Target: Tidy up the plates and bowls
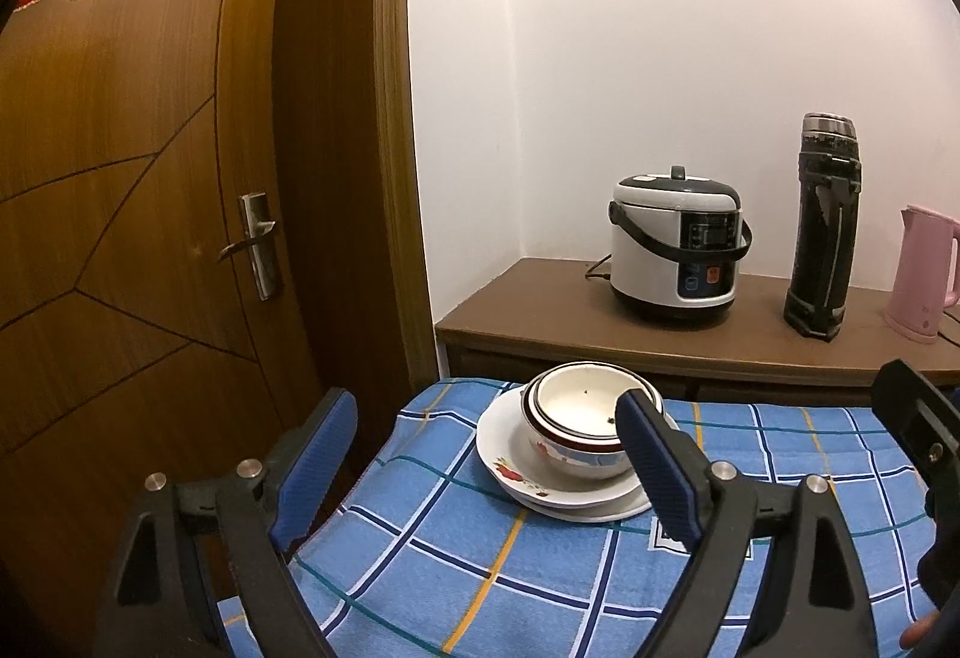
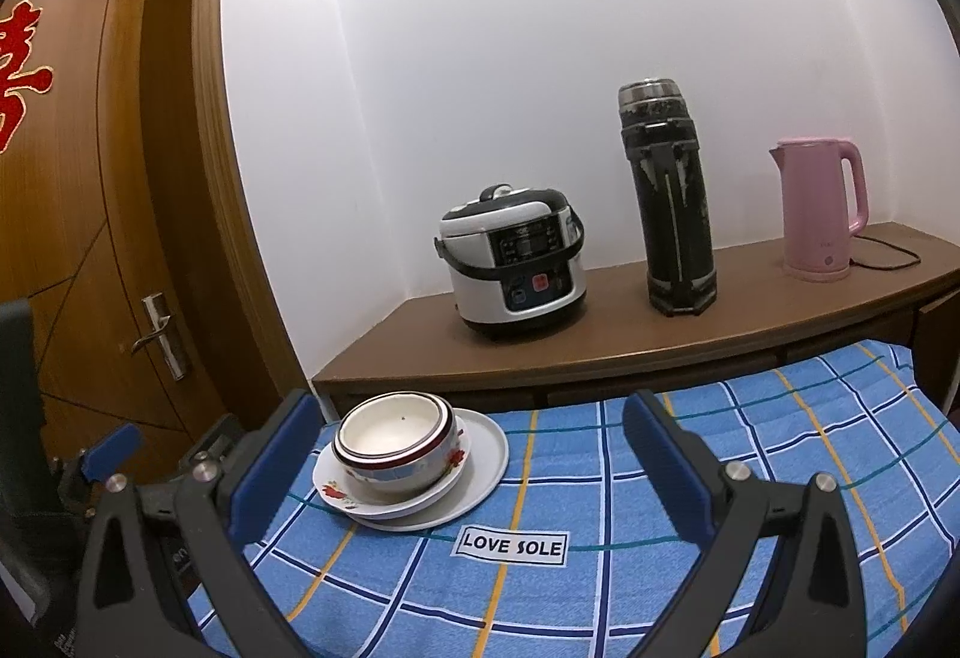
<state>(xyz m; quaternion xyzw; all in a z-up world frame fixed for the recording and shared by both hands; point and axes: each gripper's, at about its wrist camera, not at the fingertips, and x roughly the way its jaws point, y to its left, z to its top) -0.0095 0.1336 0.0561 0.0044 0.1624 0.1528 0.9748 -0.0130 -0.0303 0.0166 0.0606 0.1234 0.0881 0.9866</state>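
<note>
Behind left gripper (image 1: pixel 489 463), plates (image 1: pixel 510 469) partly hidden

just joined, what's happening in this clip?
A person holds a two-finger gripper in each hand over a table with a blue checked cloth. The white bowls with dark red rims sit nested on the stacked white floral plates. The left gripper and right gripper are both open and hold nothing. A white rice cooker, black thermos and pink kettle stand on the brown cabinet behind.
</note>
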